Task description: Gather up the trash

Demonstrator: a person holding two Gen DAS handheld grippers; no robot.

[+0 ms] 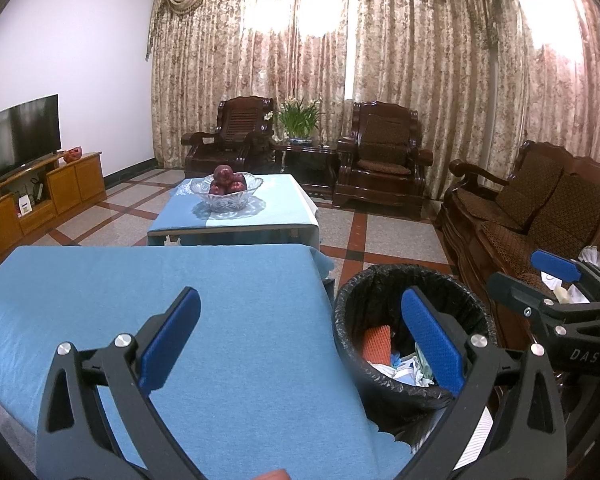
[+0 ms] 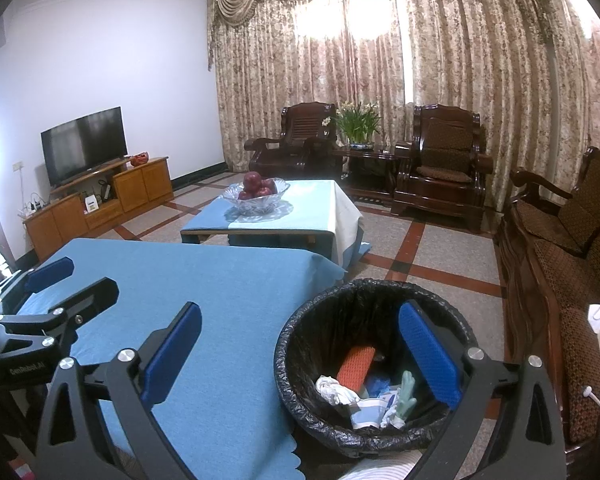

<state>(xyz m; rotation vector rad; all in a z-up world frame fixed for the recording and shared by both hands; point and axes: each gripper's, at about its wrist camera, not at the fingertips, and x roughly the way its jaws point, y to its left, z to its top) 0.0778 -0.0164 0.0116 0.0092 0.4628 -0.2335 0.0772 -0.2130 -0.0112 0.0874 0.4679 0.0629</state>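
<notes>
A black-lined trash bin [image 1: 380, 280] [image 2: 340, 292] stands on the floor right of the blue-covered table [image 1: 180, 280] [image 2: 204, 280]. Inside lie an orange mesh piece [image 2: 356, 366], white crumpled paper [image 2: 334, 388] and a green glove [image 2: 406, 394]. My left gripper [image 1: 300, 340] is open and empty, held over the table's right edge and the bin. My right gripper [image 2: 300, 344] is open and empty, above the bin's near rim. It also shows at the right of the left wrist view [image 1: 540, 276], and the left gripper at the left of the right wrist view [image 2: 76, 276].
A second blue-covered table [image 1: 240, 208] [image 2: 300, 204] carries a glass bowl of apples [image 1: 226, 190] [image 2: 256, 194]. A wooden sofa [image 1: 540, 208] [image 2: 572, 240] with bags on it runs along the right. Armchairs and a plant stand at the back, a TV cabinet [image 1: 40, 196] at the left.
</notes>
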